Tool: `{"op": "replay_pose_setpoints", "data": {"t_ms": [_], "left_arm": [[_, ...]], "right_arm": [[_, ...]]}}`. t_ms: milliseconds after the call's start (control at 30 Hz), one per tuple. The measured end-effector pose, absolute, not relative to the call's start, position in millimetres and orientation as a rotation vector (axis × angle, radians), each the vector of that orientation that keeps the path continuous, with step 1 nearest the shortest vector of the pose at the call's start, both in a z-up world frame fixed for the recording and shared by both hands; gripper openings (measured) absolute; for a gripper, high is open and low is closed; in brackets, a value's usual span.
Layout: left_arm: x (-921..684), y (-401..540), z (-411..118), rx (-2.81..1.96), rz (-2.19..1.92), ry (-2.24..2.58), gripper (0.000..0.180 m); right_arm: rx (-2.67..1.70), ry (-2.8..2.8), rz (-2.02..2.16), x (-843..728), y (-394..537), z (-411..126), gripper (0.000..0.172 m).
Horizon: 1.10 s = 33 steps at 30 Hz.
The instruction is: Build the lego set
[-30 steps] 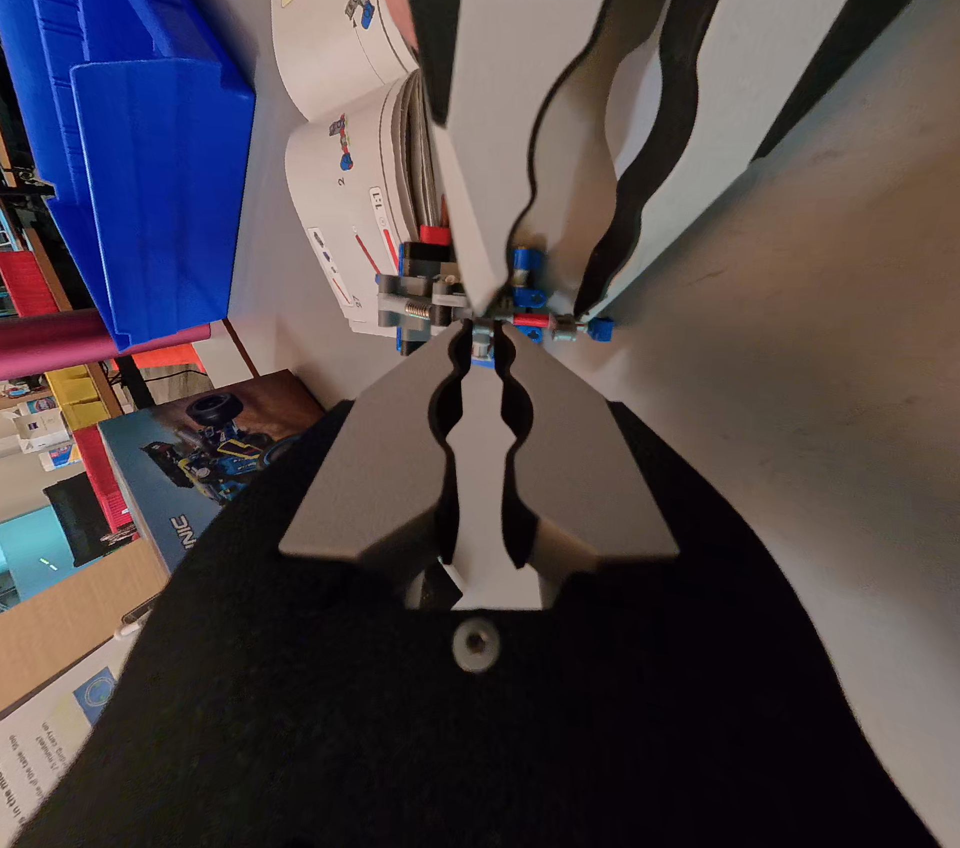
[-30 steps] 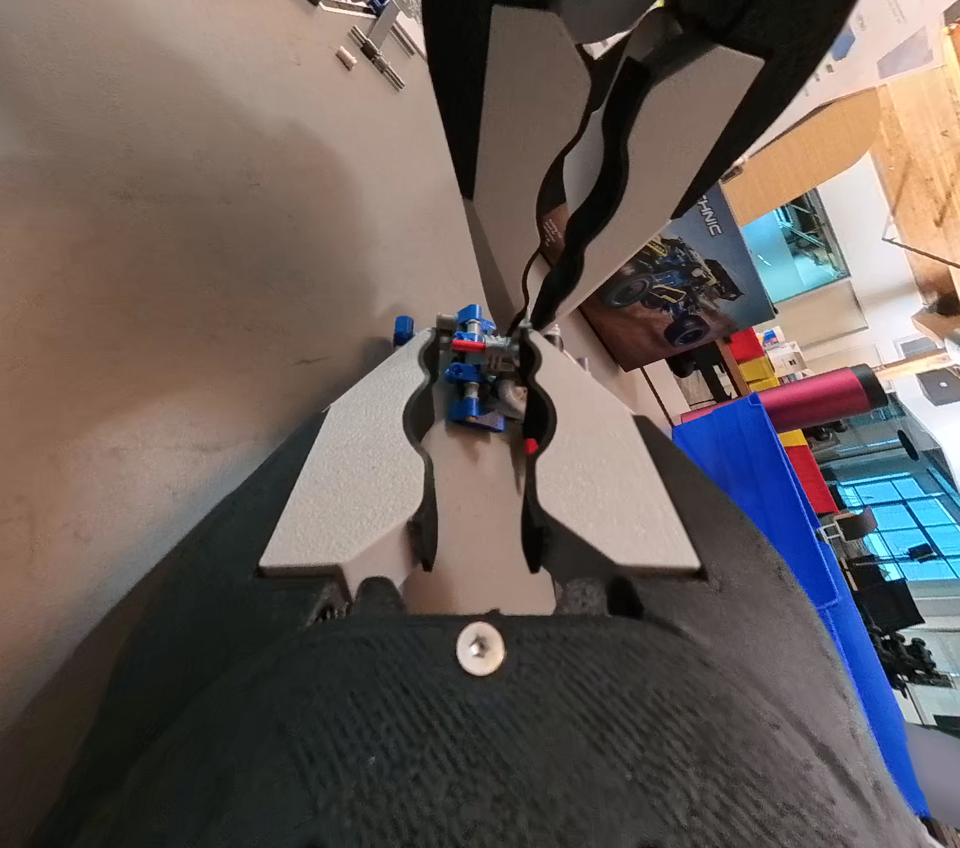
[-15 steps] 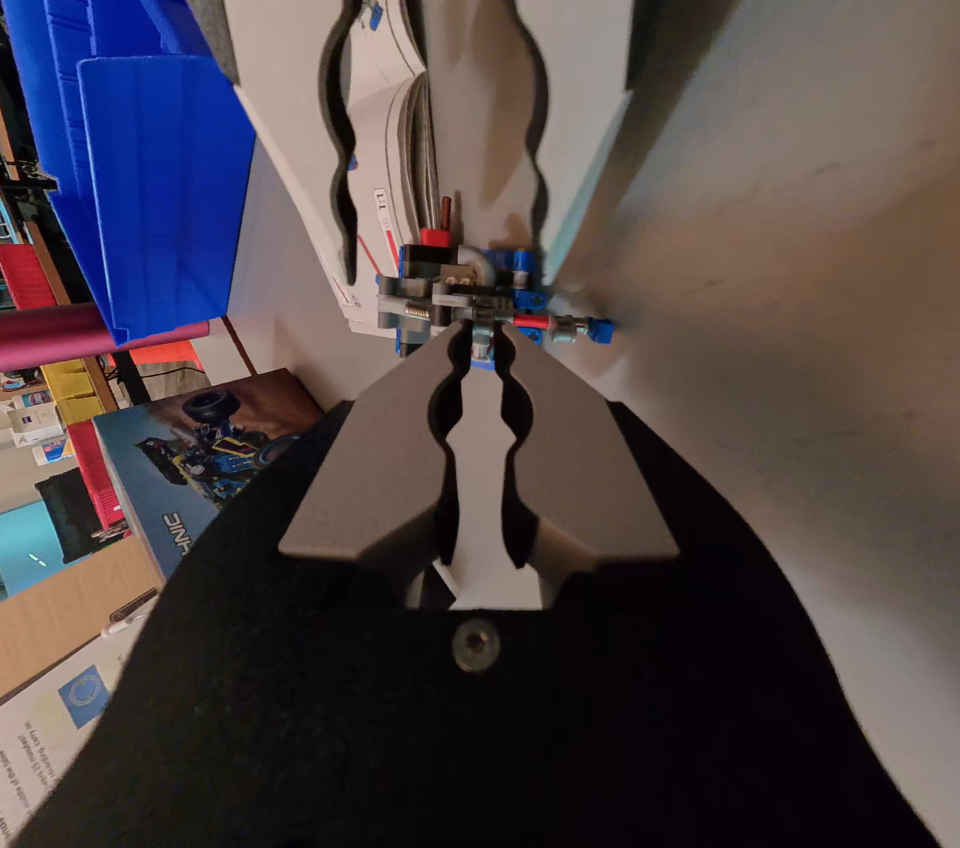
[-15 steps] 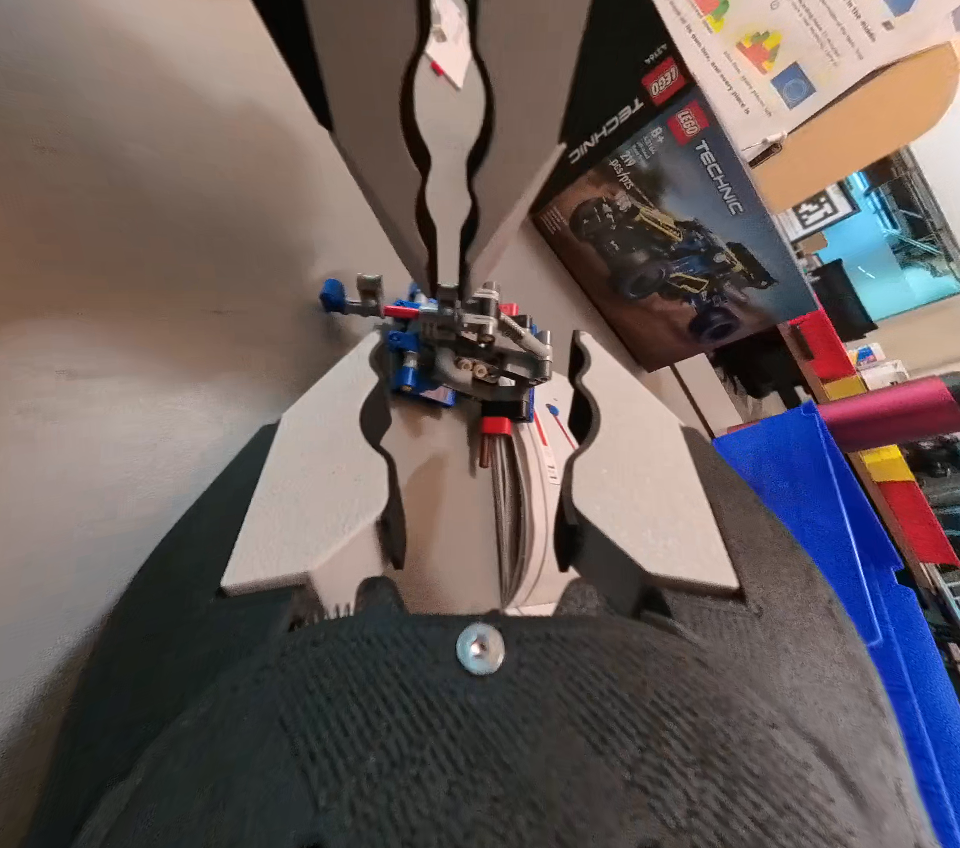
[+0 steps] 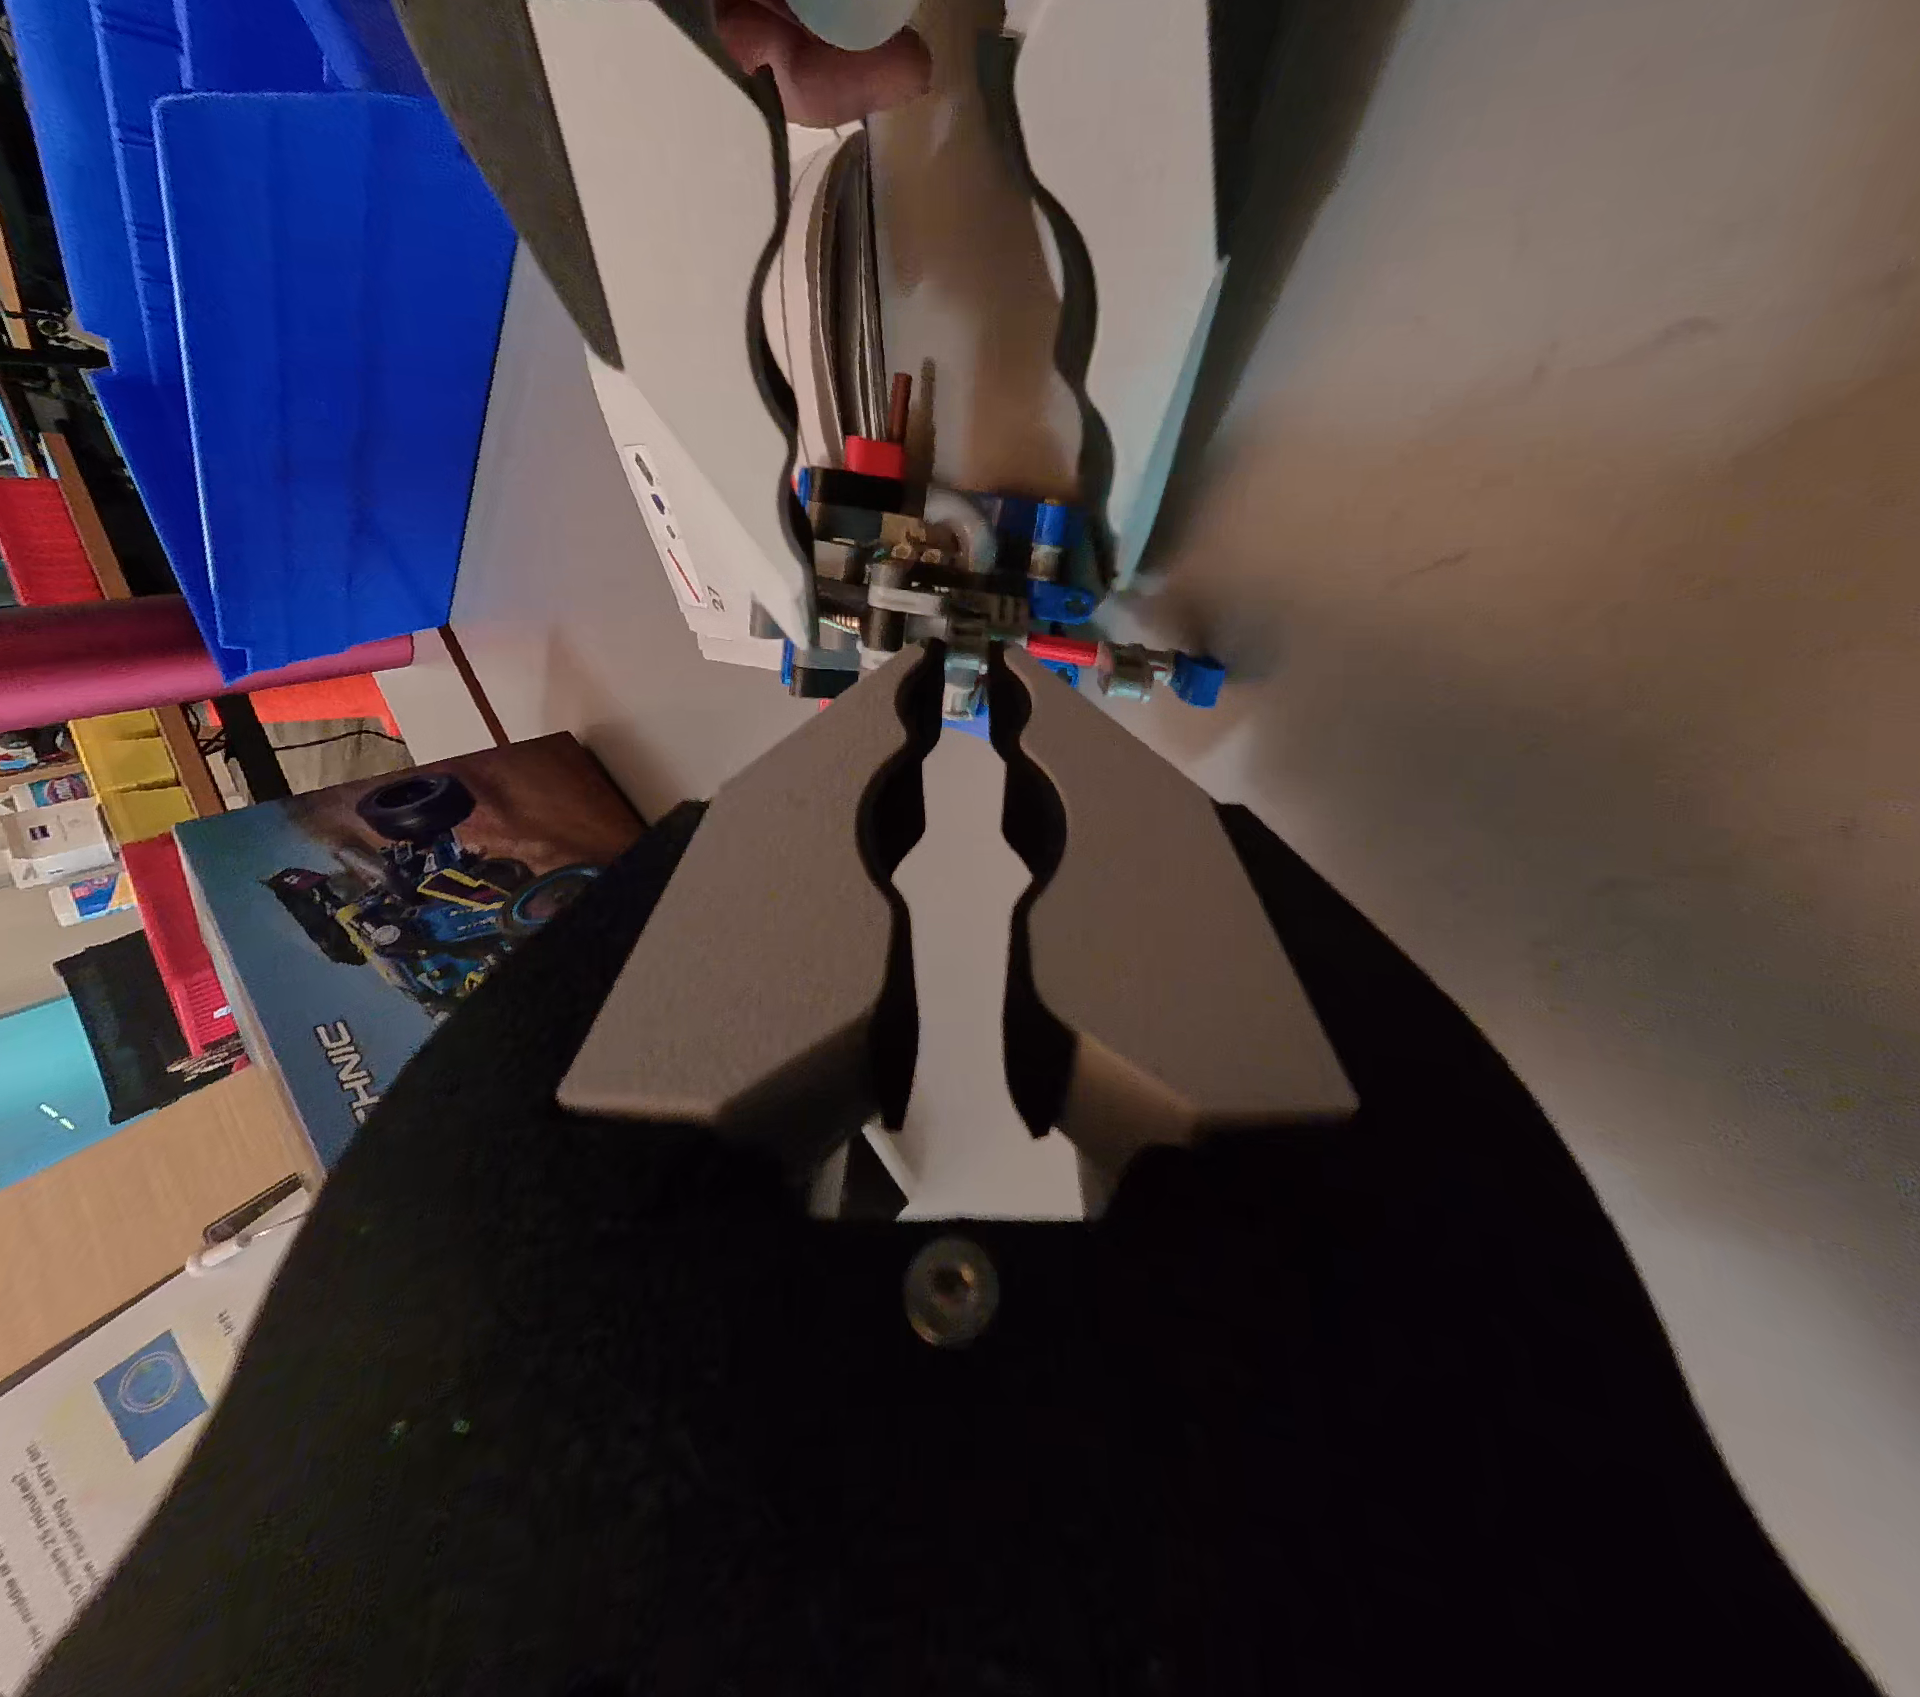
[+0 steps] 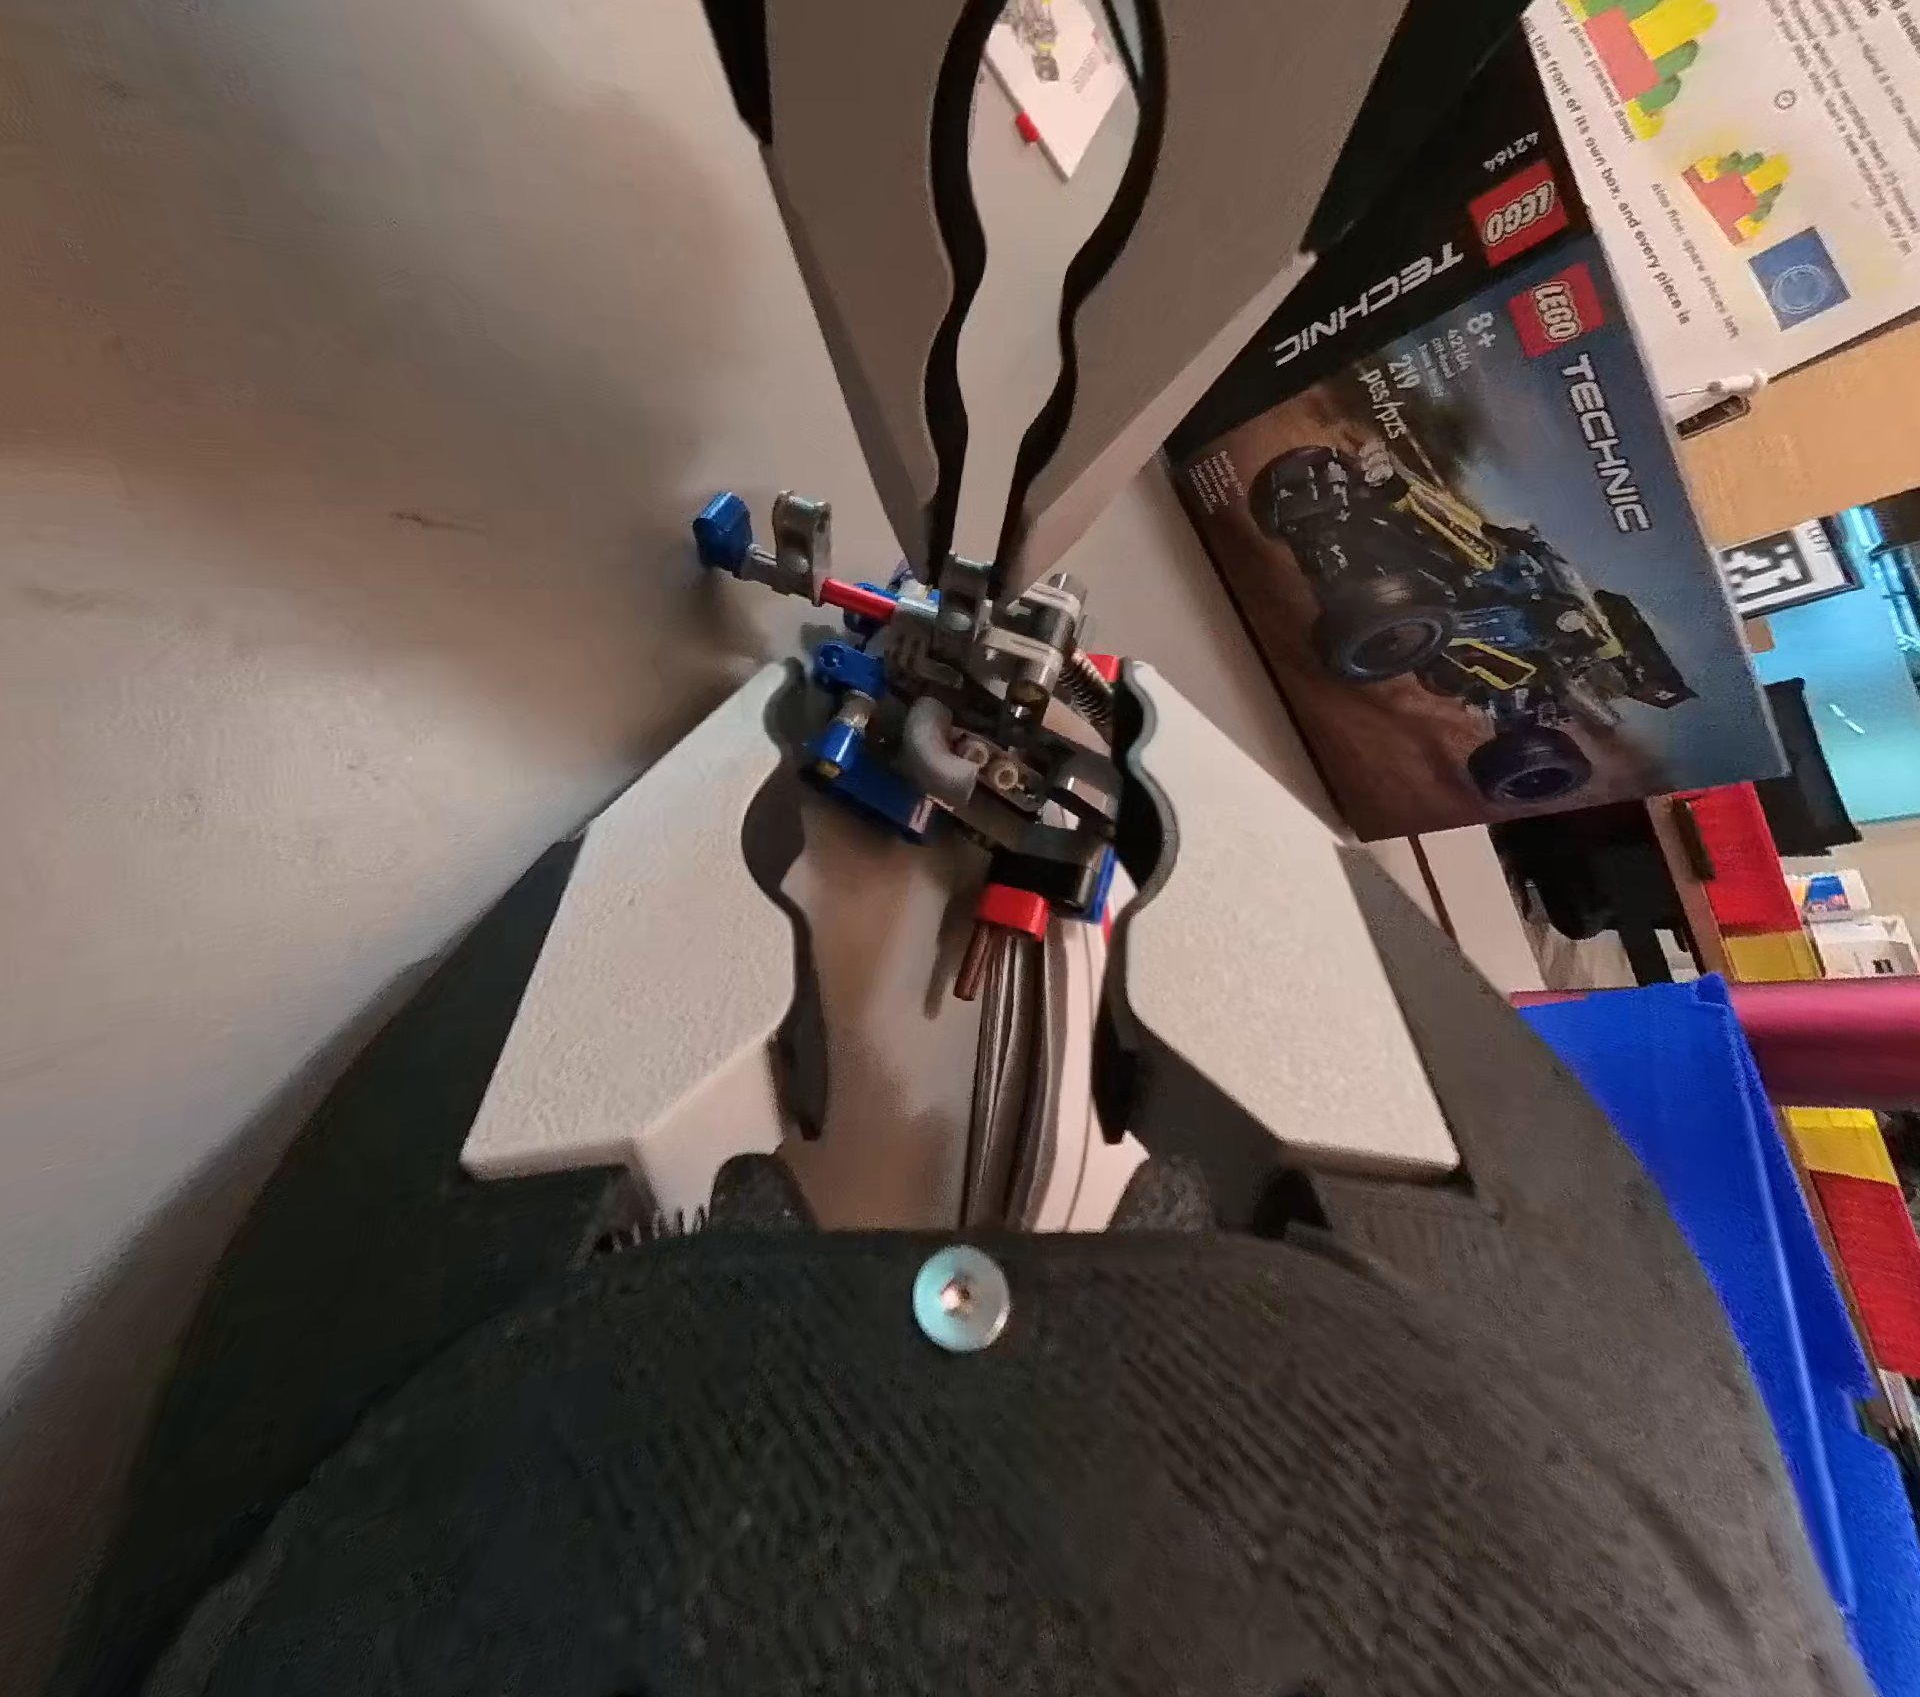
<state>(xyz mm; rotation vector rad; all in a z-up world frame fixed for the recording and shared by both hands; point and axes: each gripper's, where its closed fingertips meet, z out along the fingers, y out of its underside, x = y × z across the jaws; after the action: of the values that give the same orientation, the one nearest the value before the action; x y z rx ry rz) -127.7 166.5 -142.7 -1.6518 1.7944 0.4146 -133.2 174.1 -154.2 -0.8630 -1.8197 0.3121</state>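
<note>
A small brick assembly (image 5: 935, 567) of grey, black, blue and red parts hangs above the grey table (image 5: 1558, 504). A red axle with a blue end piece (image 5: 1195, 676) sticks out of its side. My left gripper (image 5: 961, 671) is shut on a grey part at the assembly's near edge. My right gripper (image 5: 956, 598) comes in from the opposite side. In the right wrist view my right gripper (image 6: 956, 702) has both pads against the sides of the assembly (image 6: 966, 660). The left gripper (image 6: 971, 572) pinches the assembly's top grey part there.
A blue bin (image 5: 312, 359) and a maroon cylinder (image 5: 104, 660) stand to one side. A toy car box (image 6: 1507, 556) lies beside them. An open instruction booklet (image 5: 686, 546) lies under the assembly. A printed sheet (image 6: 1714, 37) lies by the box. My left and right fingertips are right by each other.
My right gripper let go of the assembly's narrow part, opened wide, turned, and now closes across the assembly's broad sides. My left gripper has kept its hold without moving.
</note>
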Motion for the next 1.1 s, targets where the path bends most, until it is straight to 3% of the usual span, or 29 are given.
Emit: {"op": "replay_pose_setpoints", "data": {"t_ms": [1100], "left_arm": [[-135.2, 160.6, -144.1, -1.656, 0.397, 1.838, 0.006]], "right_arm": [[-0.823, -1.736, 0.305, -144.5, 166.4, -154.0, 0.049]]}}
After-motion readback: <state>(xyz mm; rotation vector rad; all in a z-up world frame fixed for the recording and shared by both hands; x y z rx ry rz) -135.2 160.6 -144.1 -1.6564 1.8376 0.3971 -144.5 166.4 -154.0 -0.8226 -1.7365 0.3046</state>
